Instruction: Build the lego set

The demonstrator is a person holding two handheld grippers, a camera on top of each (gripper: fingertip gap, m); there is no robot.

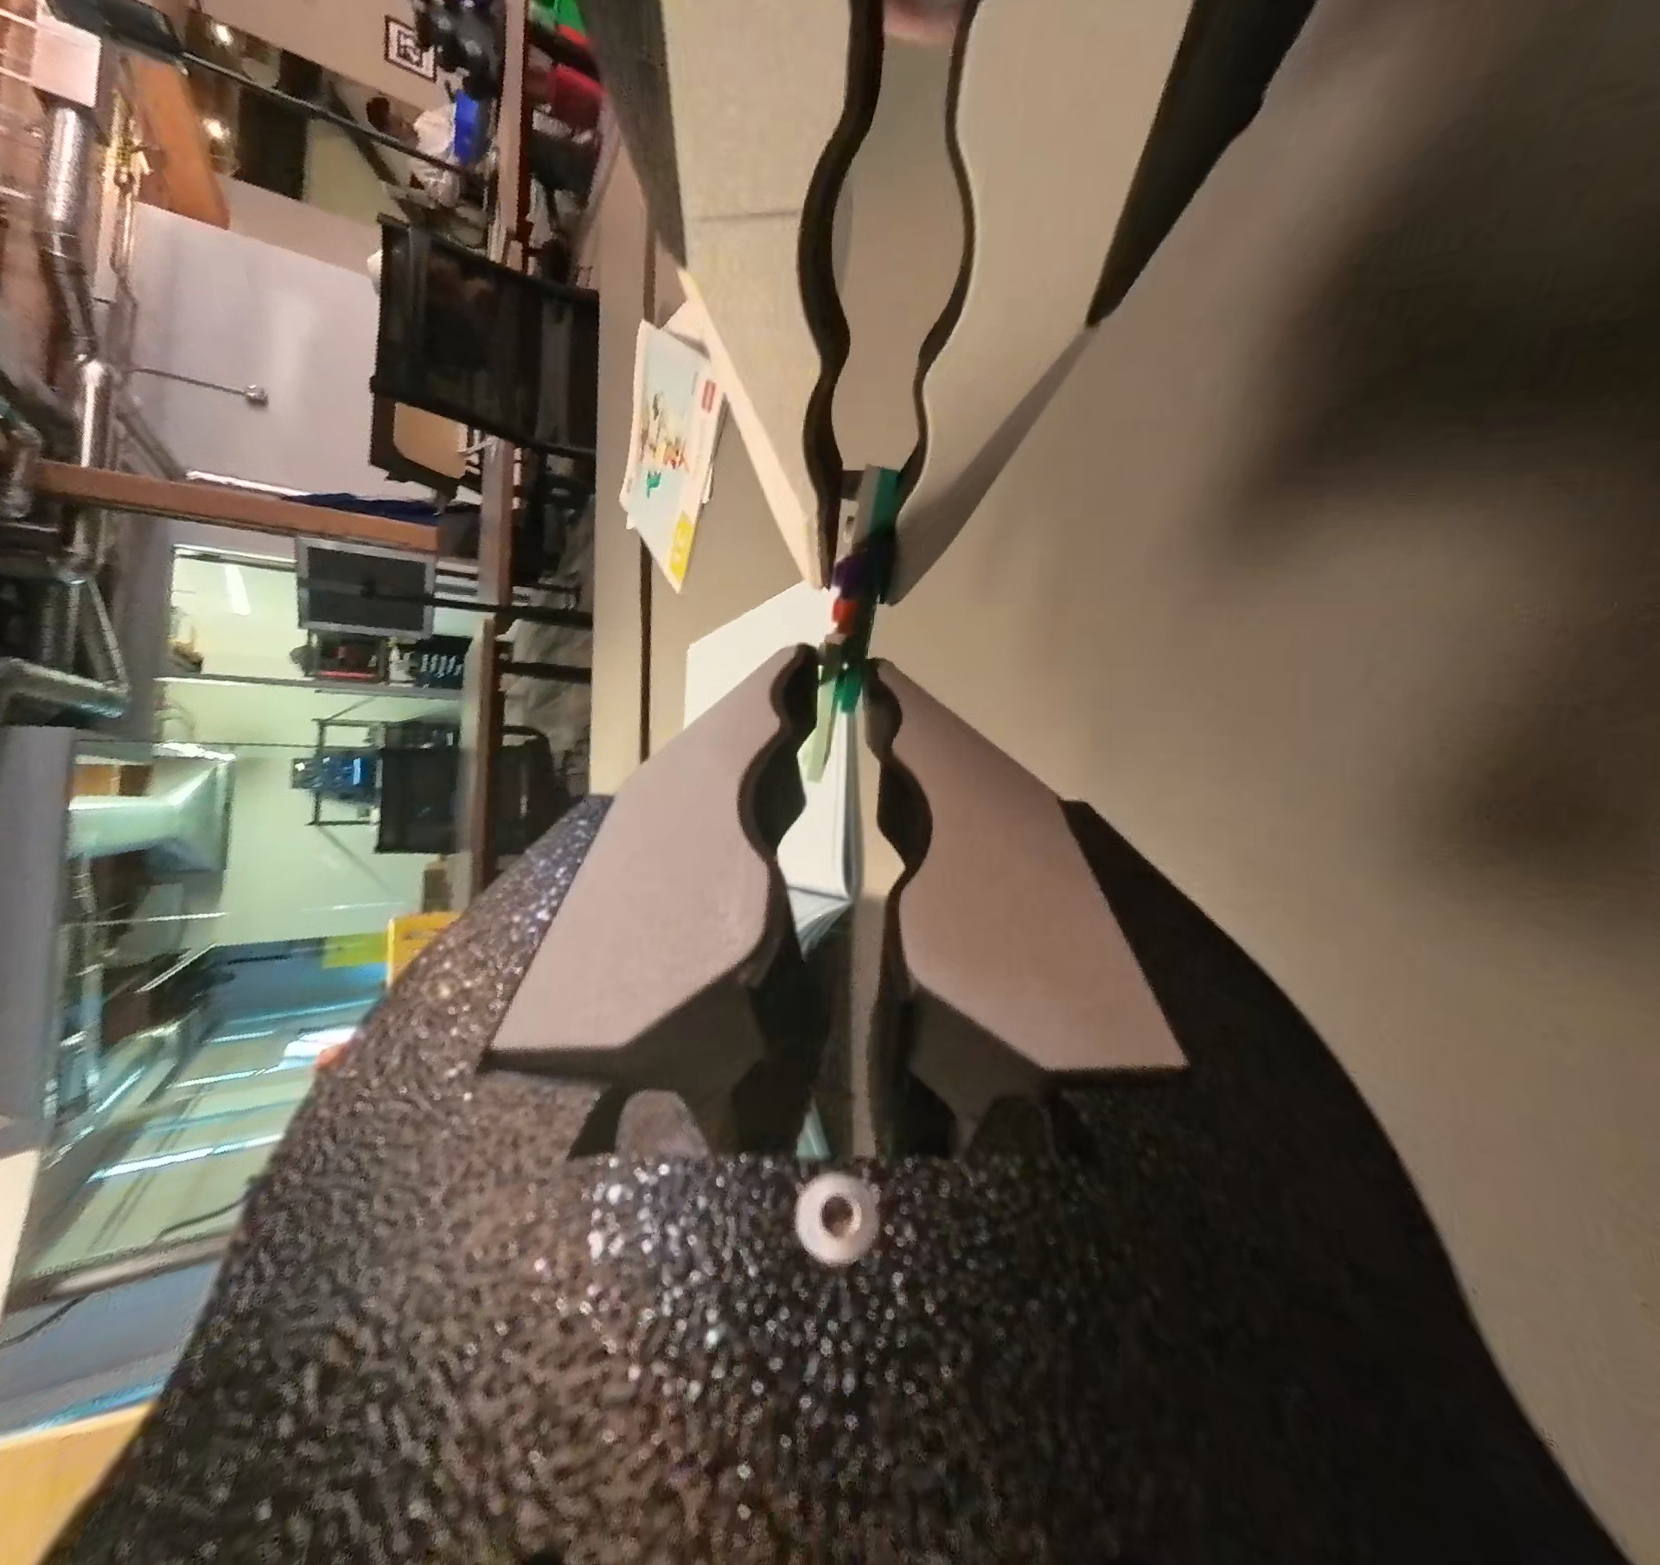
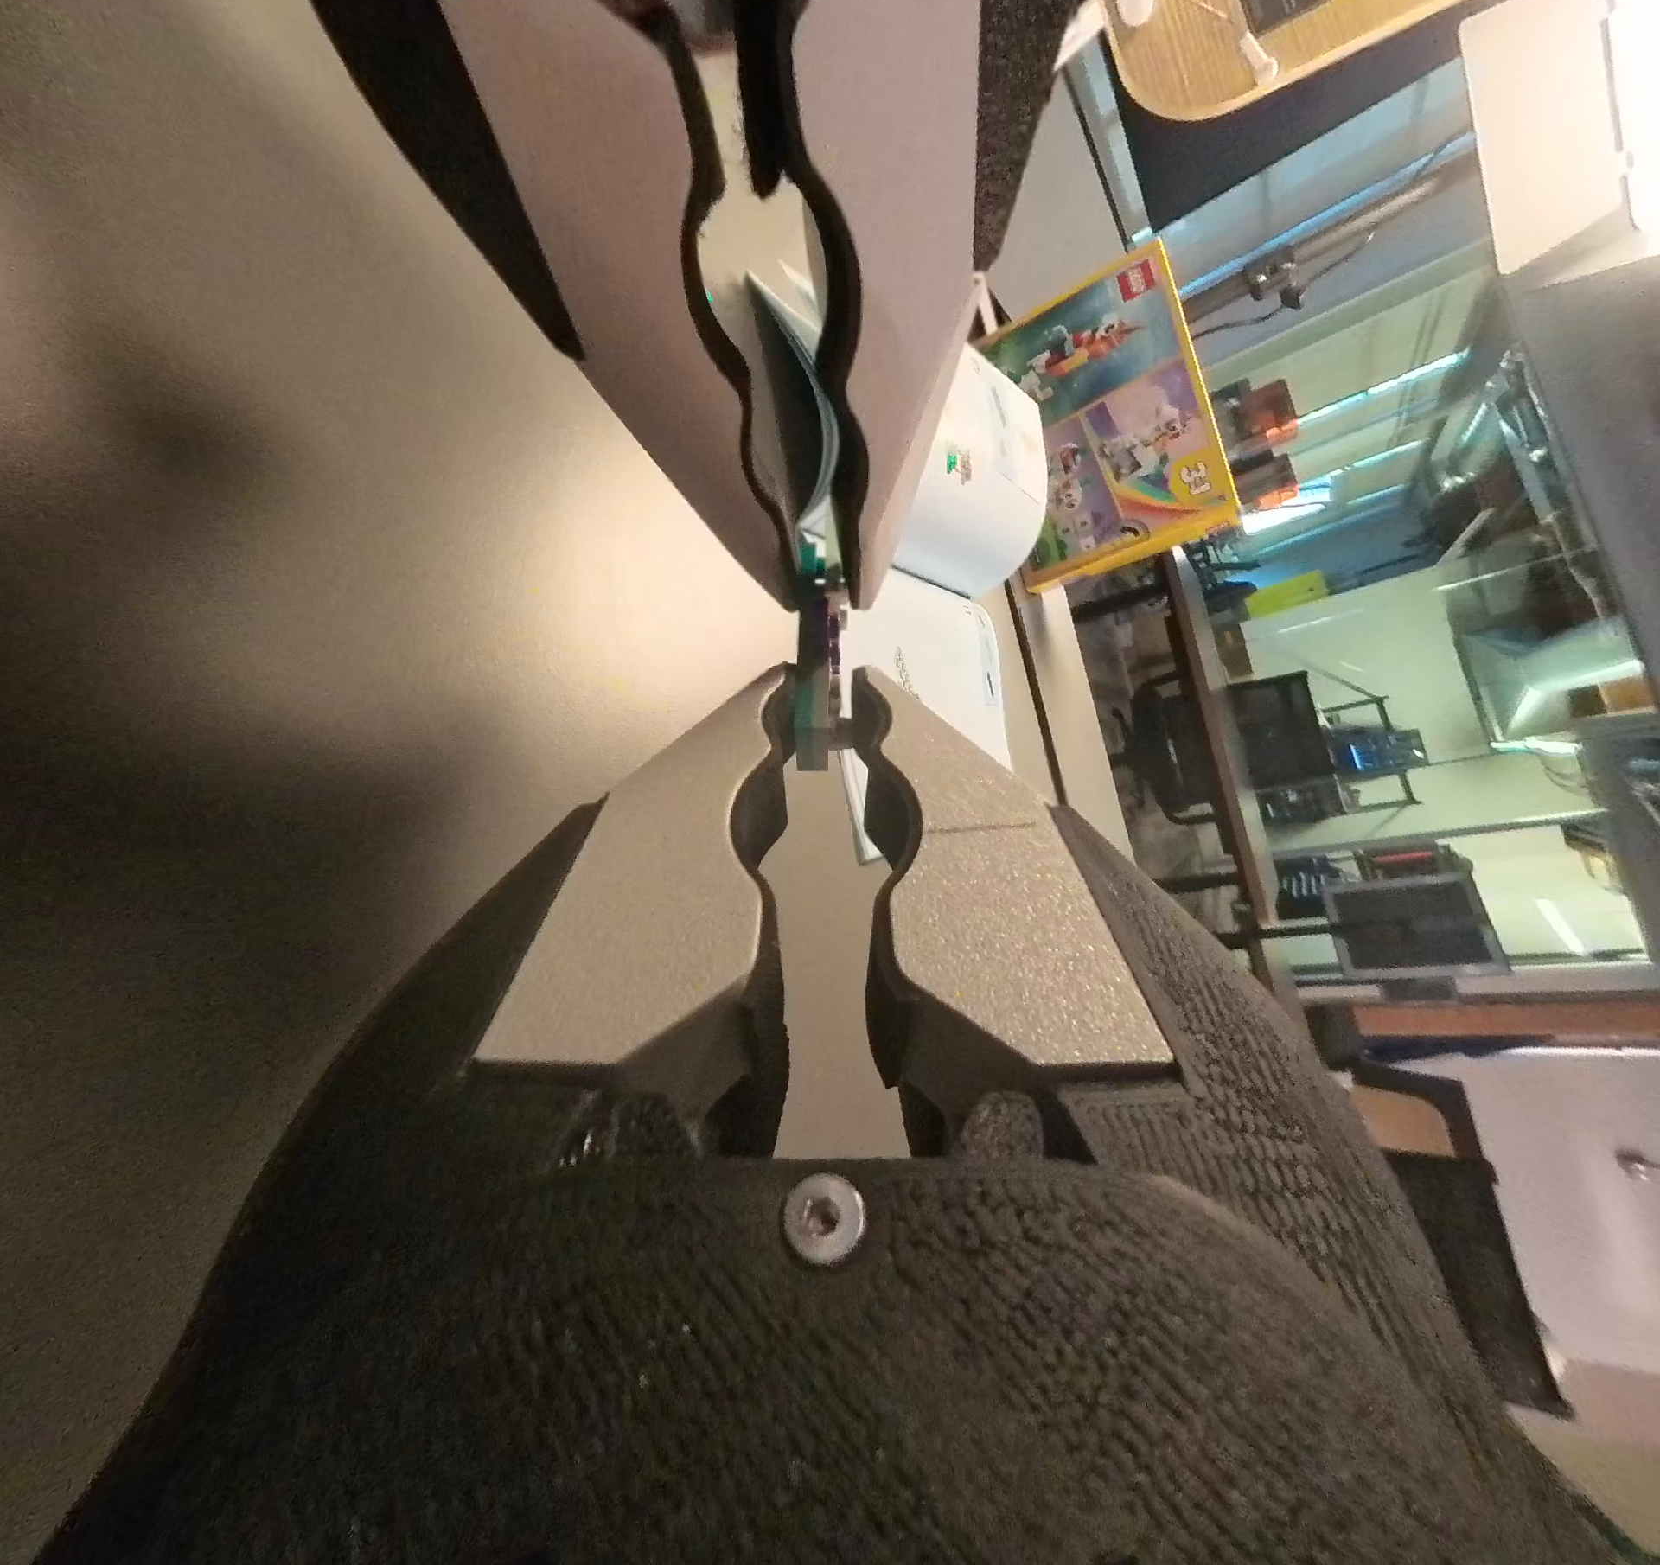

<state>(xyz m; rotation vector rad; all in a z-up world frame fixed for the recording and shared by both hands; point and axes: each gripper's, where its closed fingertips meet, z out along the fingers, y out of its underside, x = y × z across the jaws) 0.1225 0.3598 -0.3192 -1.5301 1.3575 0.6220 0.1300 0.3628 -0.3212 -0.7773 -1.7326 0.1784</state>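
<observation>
Grey fingers, both grippers: I see them tip to tip, each pair pinching one end of the same small lego build.
Left gripper: fingers nearly closed, clamped on the build's green end; seen from the right wrist view it comes in from the top.
Right gripper: fingers closed onto the build's grey end; in the left wrist view it enters from the top.
Lego build: thin stack, edge-on to both cameras; green, purple, red and grey parts visible. Held off the table between the two grippers. Same build in the right wrist view, where I read green, purple and grey only.
Exact brick count: I can't tell, too small and edge-on.
Table: pale, matte, fills the side behind the build; views are rolled about a quarter turn.
Booklet: lies on the table beyond the build, near the table edge, well apart from the grippers.
Open manual: white pages on the table just behind the build.
Box: colourful lego box, standing at the table's far edge, past the manual.
Background: shelves, crates and glass partitions, blurred.
</observation>
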